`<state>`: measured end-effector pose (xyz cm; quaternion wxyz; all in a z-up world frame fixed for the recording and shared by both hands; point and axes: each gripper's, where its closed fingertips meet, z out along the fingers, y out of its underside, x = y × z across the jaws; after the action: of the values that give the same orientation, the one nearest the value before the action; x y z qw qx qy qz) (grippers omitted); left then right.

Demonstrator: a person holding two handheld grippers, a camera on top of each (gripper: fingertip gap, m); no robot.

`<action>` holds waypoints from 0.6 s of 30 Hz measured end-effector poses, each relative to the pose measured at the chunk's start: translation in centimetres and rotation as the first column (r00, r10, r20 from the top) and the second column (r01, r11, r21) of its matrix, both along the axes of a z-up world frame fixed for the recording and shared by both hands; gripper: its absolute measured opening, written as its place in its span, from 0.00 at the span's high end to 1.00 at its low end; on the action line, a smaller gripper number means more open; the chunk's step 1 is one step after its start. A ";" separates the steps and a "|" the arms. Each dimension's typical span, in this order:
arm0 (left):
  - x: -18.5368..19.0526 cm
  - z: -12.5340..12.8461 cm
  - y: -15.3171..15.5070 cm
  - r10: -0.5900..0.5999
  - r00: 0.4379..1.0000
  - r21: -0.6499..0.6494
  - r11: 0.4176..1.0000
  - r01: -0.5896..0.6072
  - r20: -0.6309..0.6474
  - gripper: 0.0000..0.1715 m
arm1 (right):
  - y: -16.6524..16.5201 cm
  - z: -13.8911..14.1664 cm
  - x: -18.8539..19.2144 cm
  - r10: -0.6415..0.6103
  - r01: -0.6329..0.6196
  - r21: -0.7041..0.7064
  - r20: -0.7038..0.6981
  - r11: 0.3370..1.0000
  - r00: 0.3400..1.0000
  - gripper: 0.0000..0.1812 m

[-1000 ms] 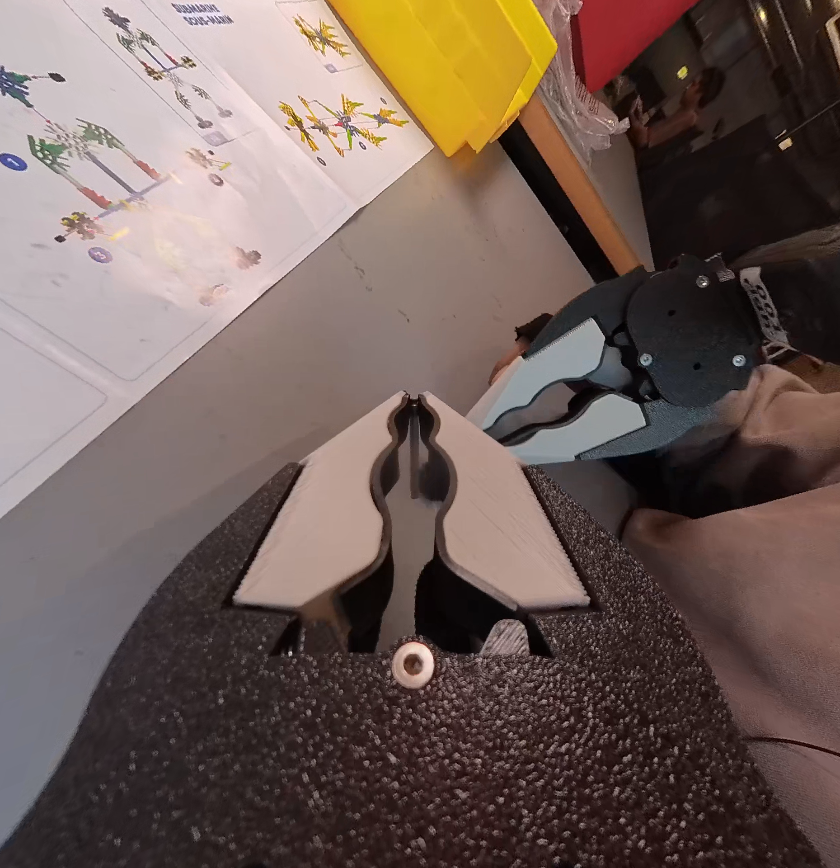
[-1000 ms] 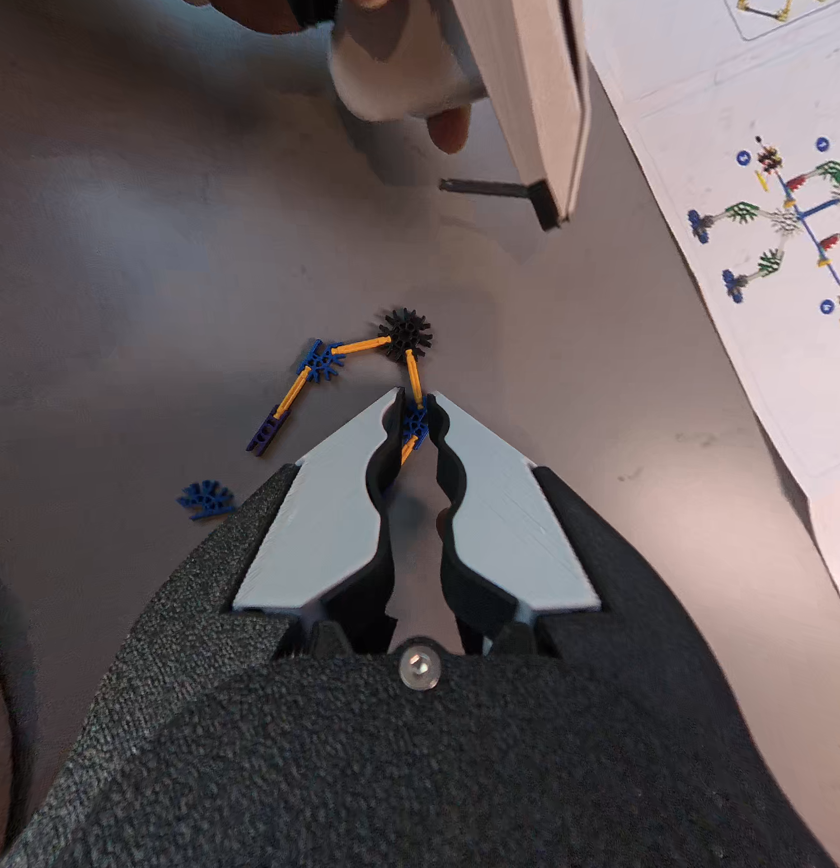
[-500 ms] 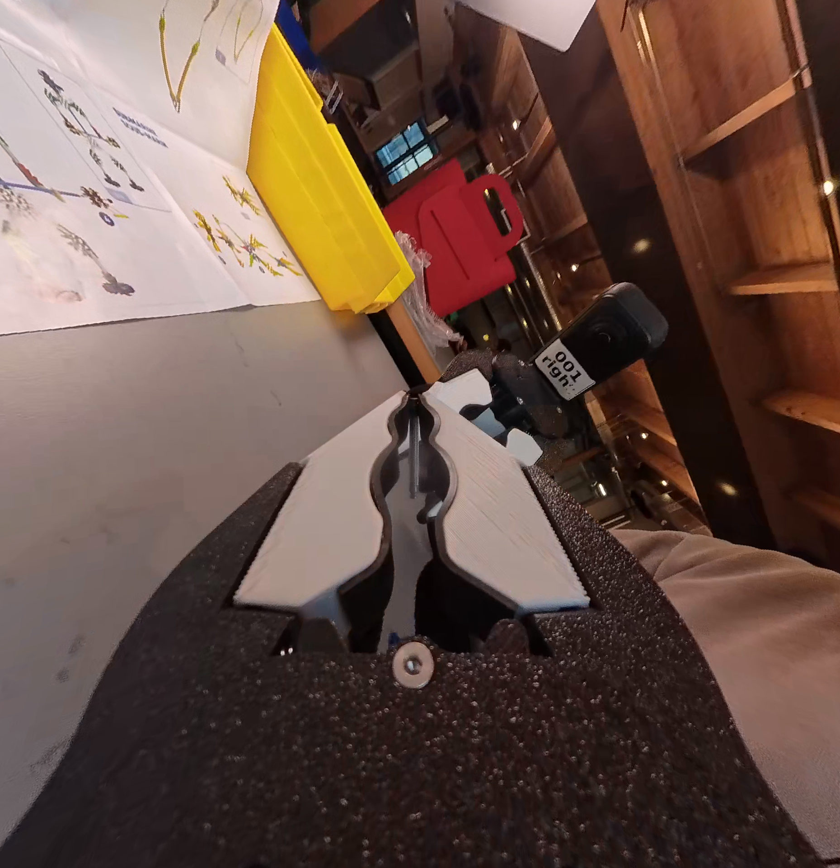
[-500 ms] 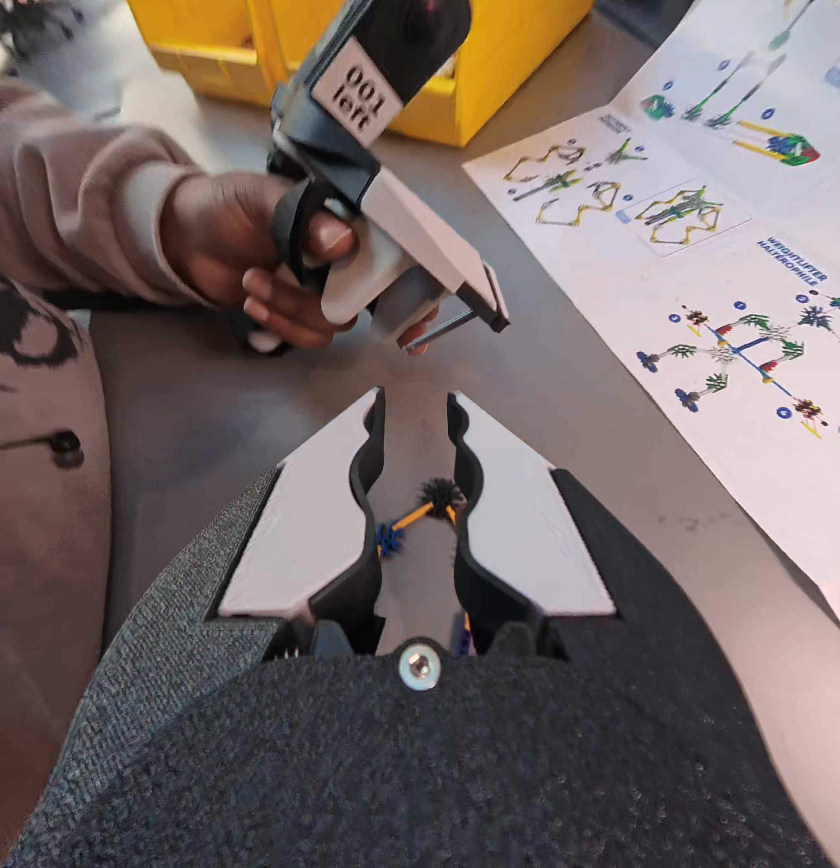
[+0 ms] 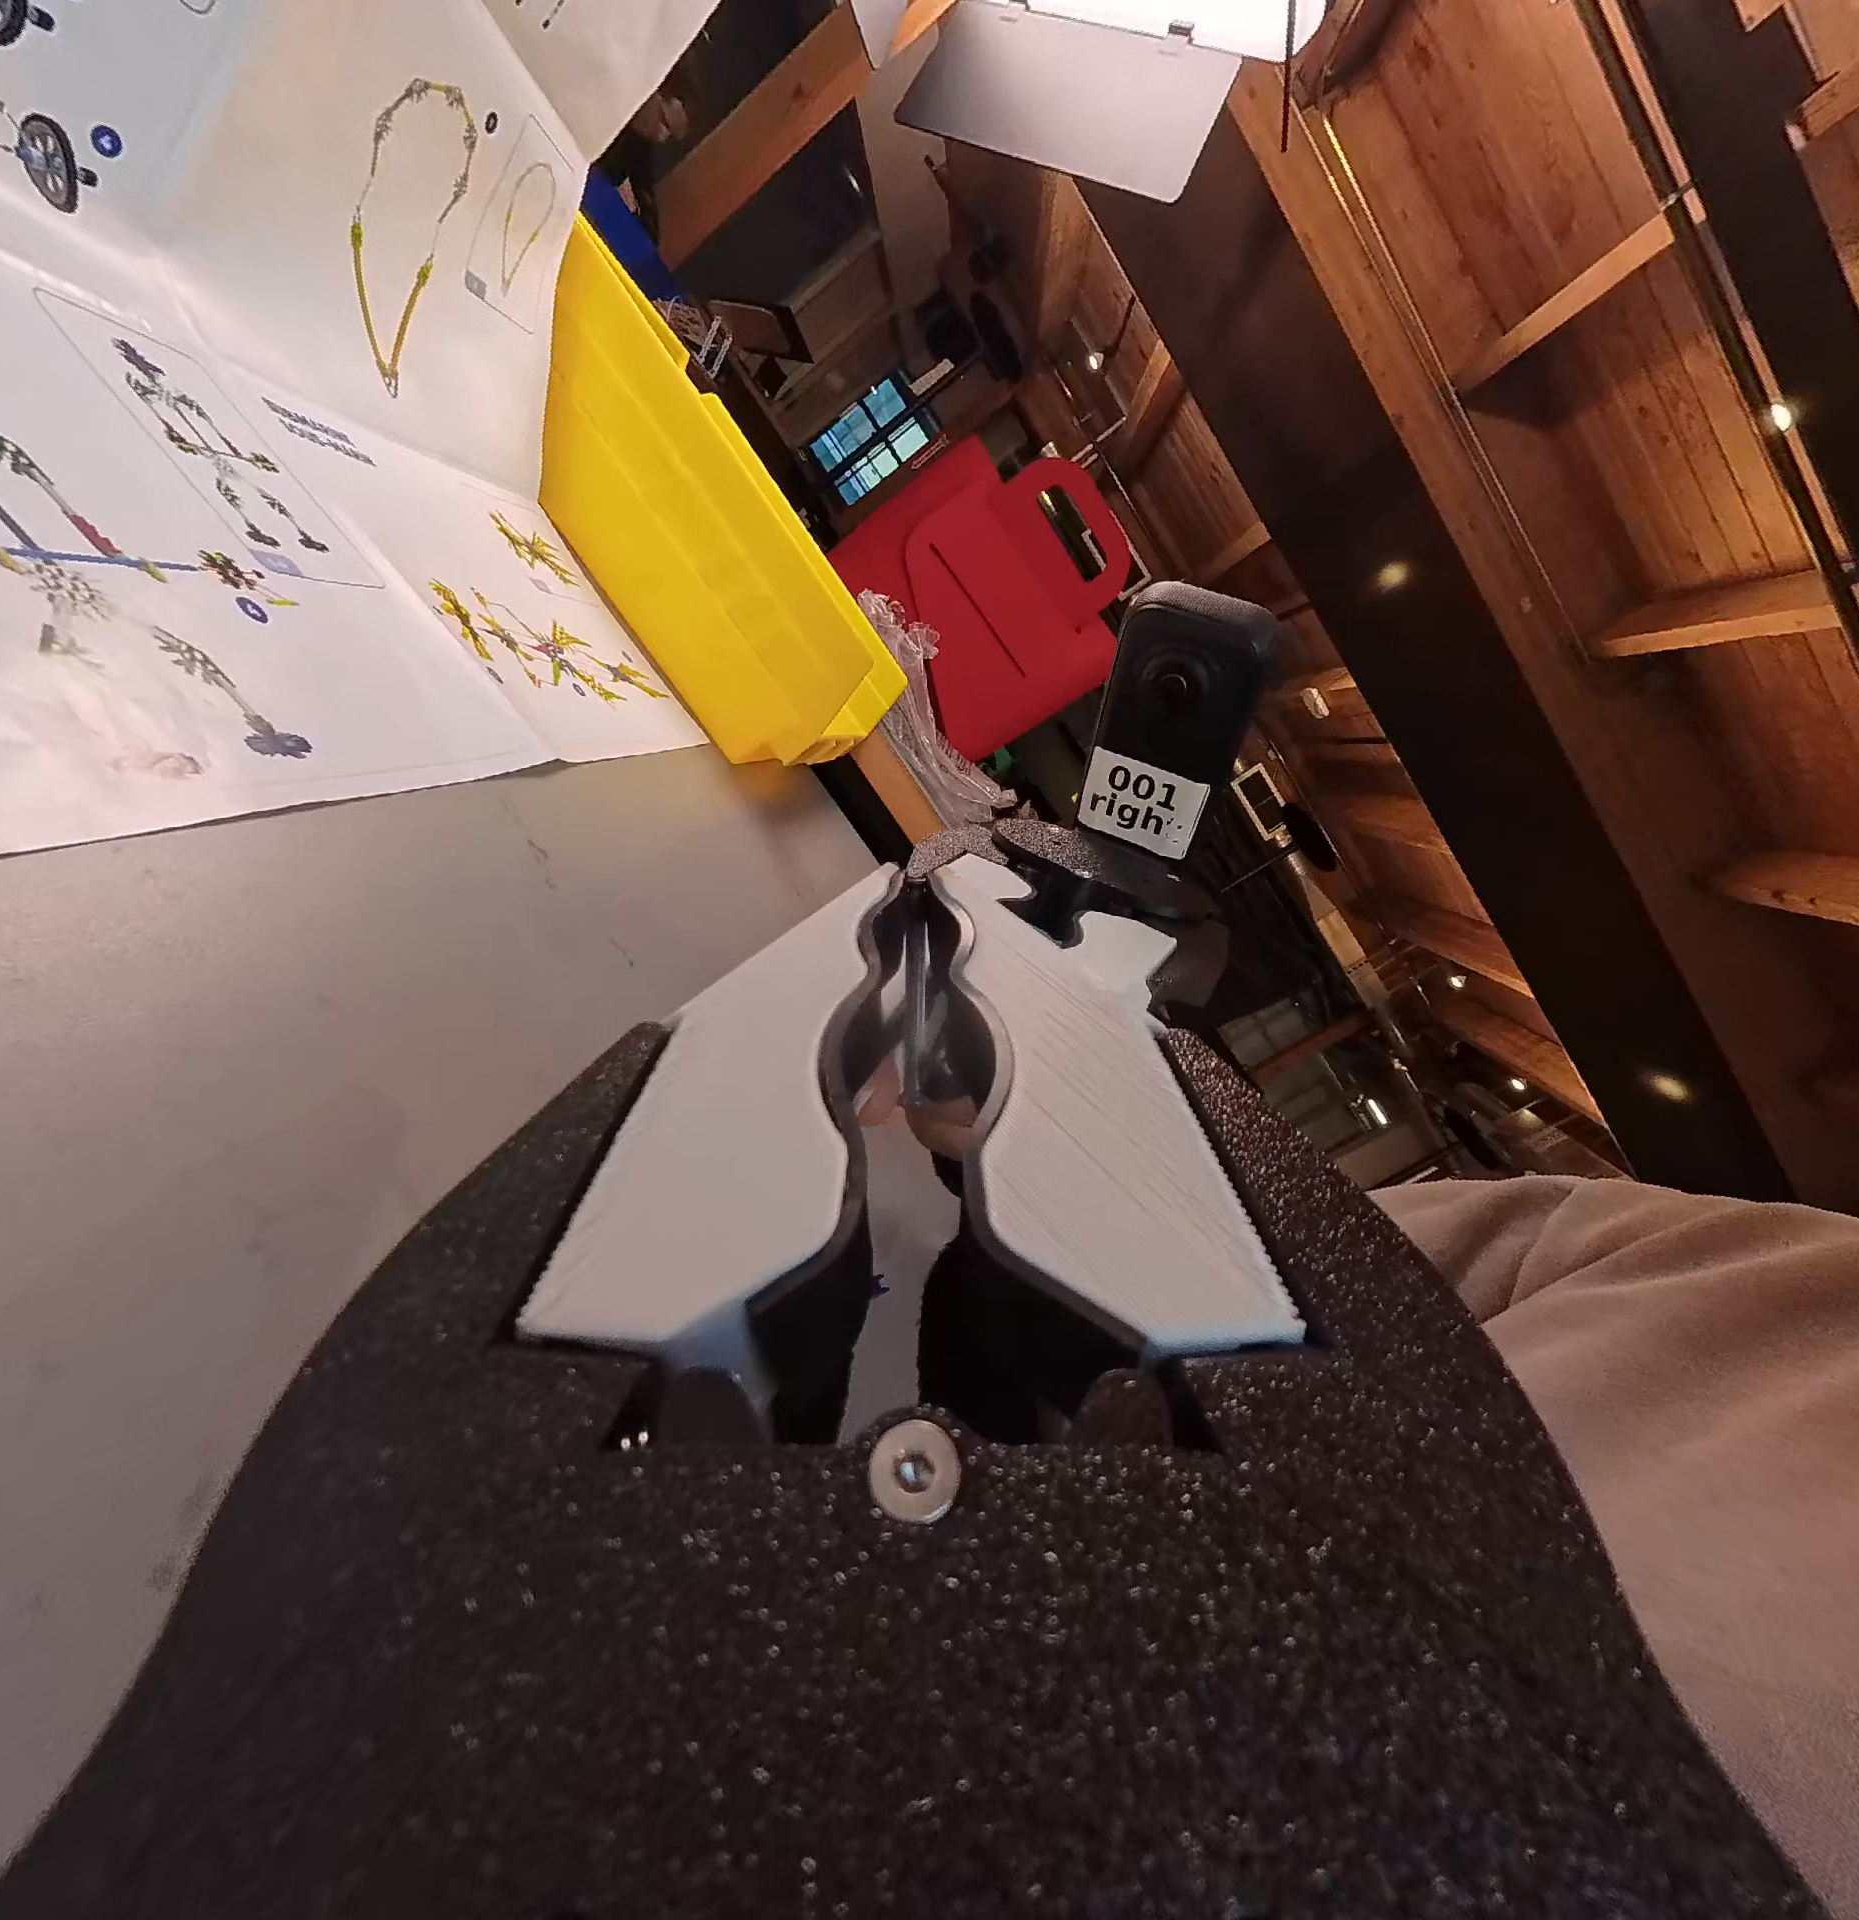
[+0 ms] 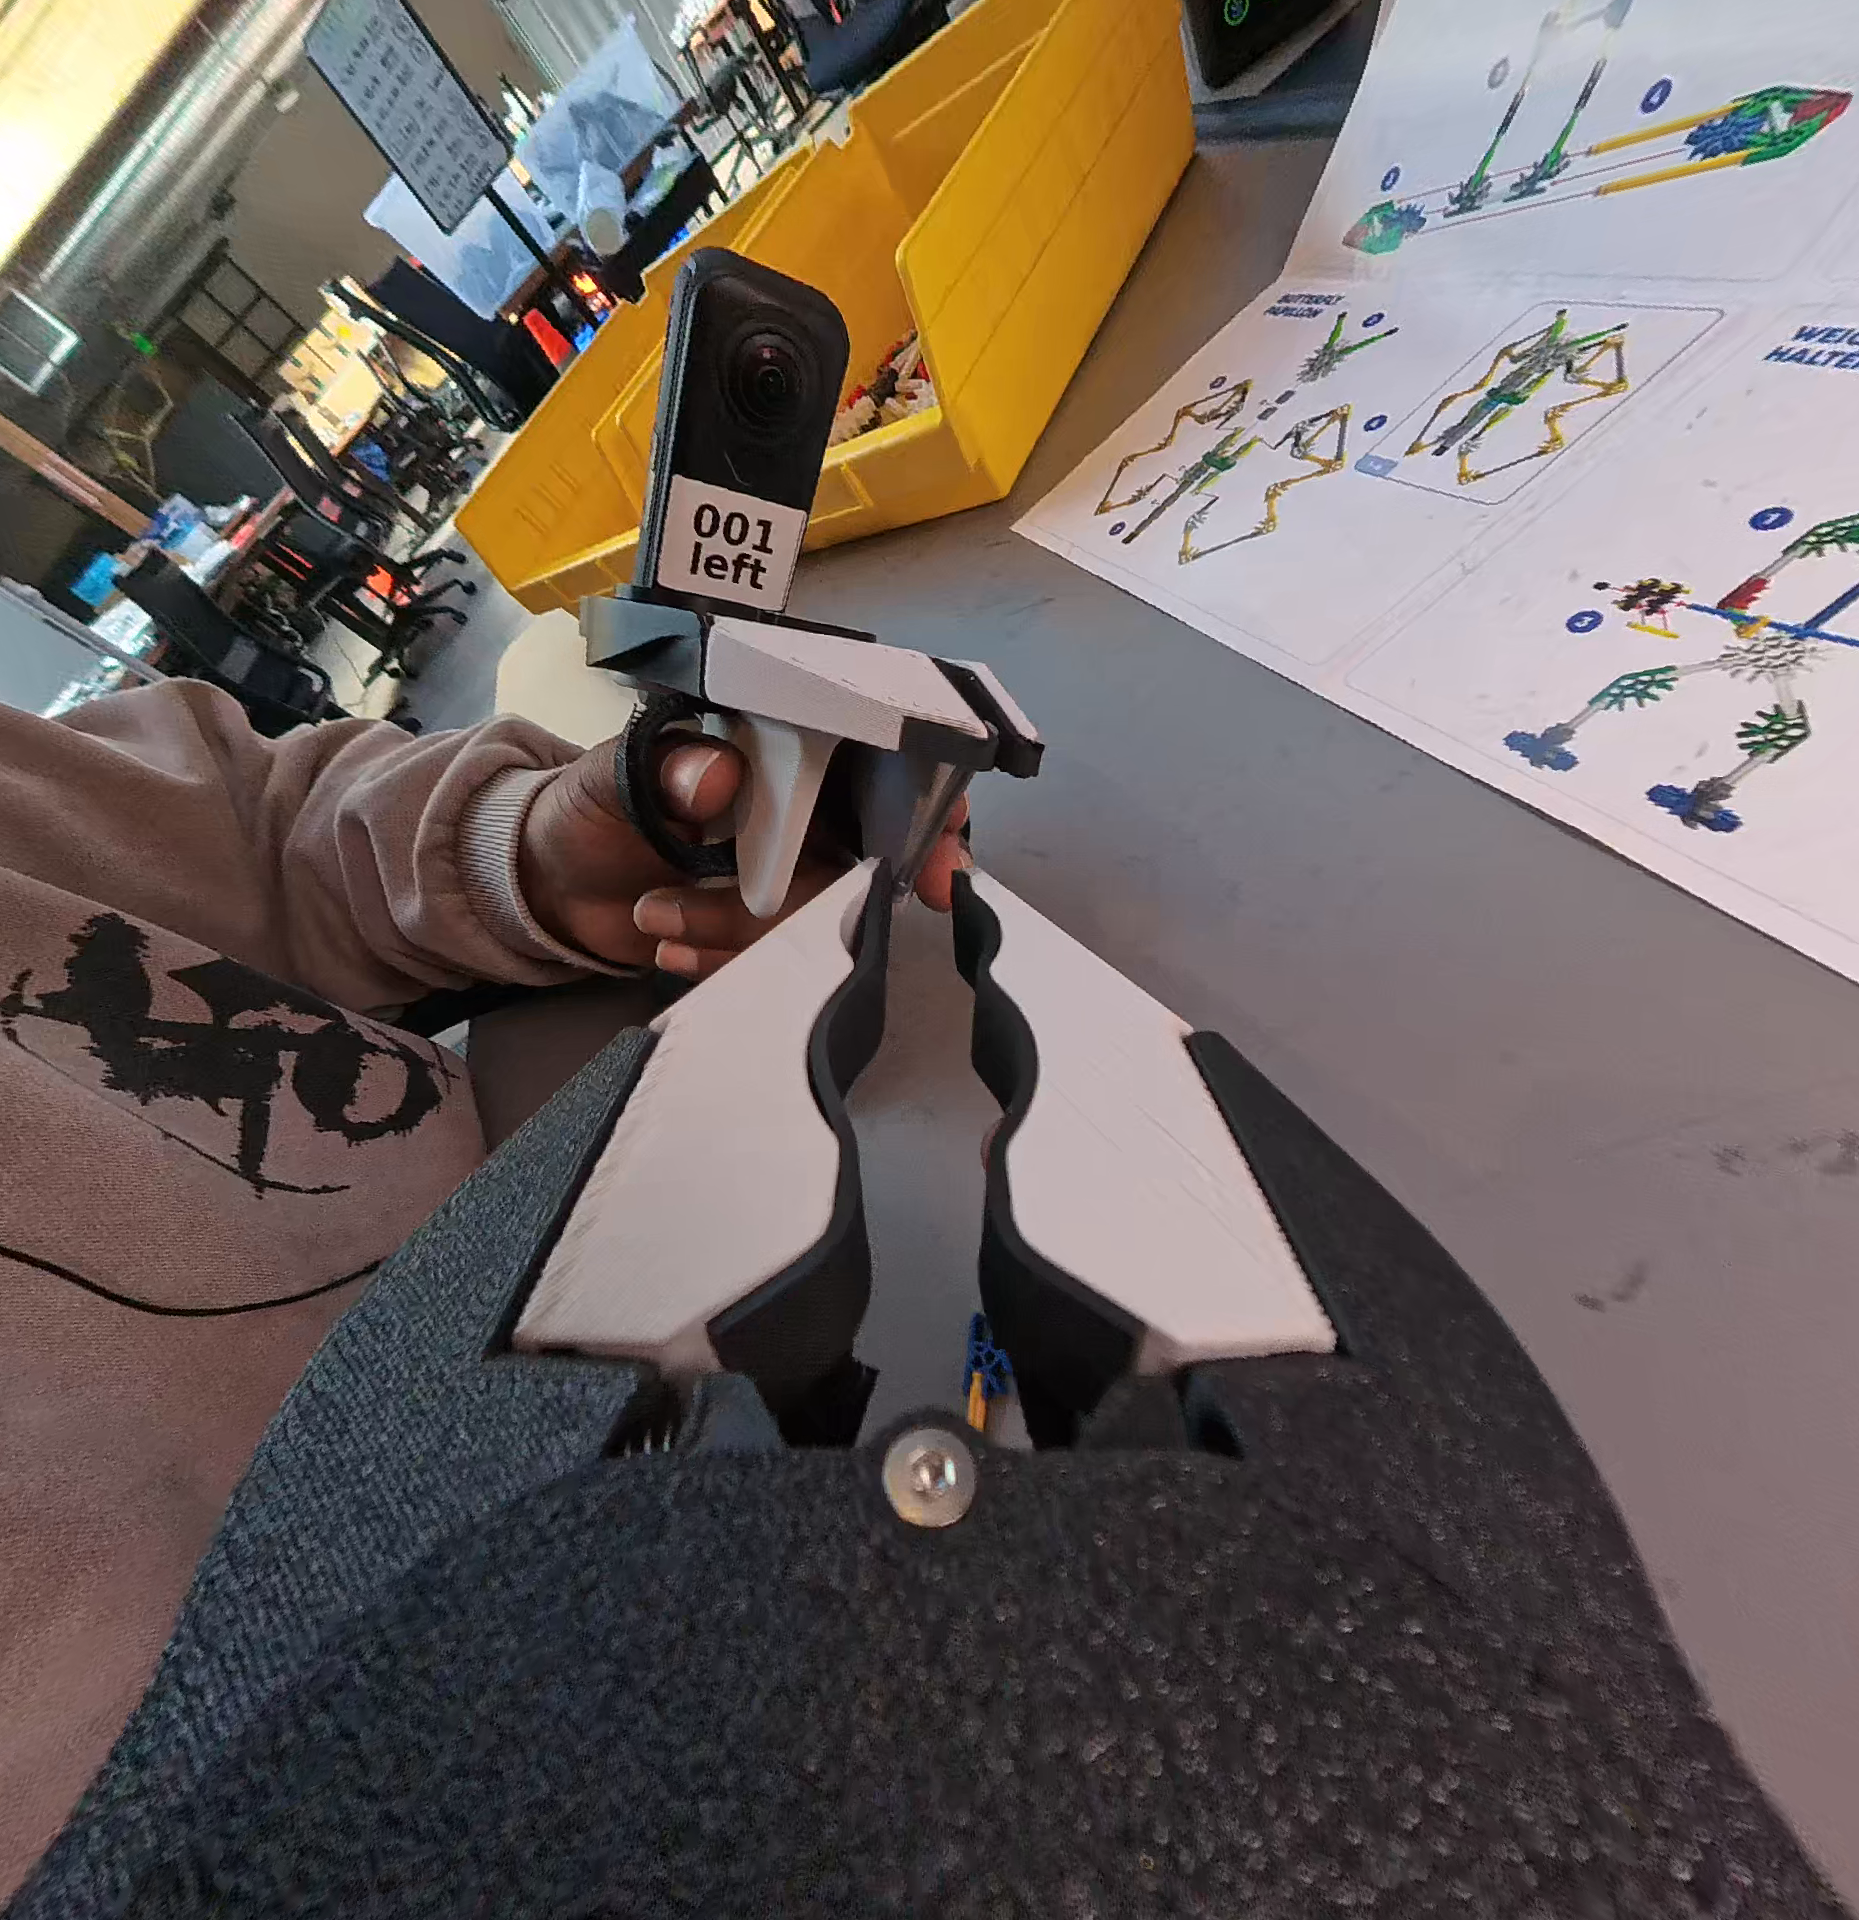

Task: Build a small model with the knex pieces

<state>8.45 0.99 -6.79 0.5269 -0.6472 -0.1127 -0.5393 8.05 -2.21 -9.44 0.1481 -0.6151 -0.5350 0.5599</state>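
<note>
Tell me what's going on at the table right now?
A person holds a tool in each hand over a grey table. The left tool is shut on a thin grey rod, gripped at its tips. The right tool is open and empty, facing the left one at close range. A blue connector piece with a yellow rod lies on the table under the right tool. An instruction sheet and yellow bins sit behind.
</note>
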 end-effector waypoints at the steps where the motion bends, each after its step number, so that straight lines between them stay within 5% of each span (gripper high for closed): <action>1: 0.1 0.0 0.0 0.000 1.000 0.003 1.000 0.000 -0.003 0.98 | 0.0 0.1 -0.1 -0.004 0.004 -0.006 -0.006 1.000 1.000 0.96; 5: 0.1 0.1 0.0 -0.005 1.000 0.017 1.000 0.005 -0.030 0.98 | 0.0 0.1 0.1 0.014 -0.014 0.008 0.007 1.000 1.000 0.98; 8: 0.4 -1.3 -0.1 -0.067 0.981 -0.027 0.998 0.063 -0.184 0.98 | 0.8 -1.3 1.3 0.042 -0.054 0.078 0.146 0.996 0.988 0.99; 13: -0.6 -6.4 -0.8 -0.228 0.743 -0.202 0.971 0.127 -0.629 0.95 | 1.3 -5.2 3.7 0.097 -0.222 0.234 0.452 0.947 0.887 1.00; 18: -0.6 -8.9 -1.8 -0.311 0.525 -0.264 0.950 0.166 -0.792 0.93 | 1.0 -7.0 3.4 0.097 -0.278 0.244 0.563 0.929 0.820 1.00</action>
<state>7.81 -0.81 -15.73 0.3866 -0.8715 0.1951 -0.2301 11.40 -1.22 -16.42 0.0307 -0.6598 -0.6958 0.2820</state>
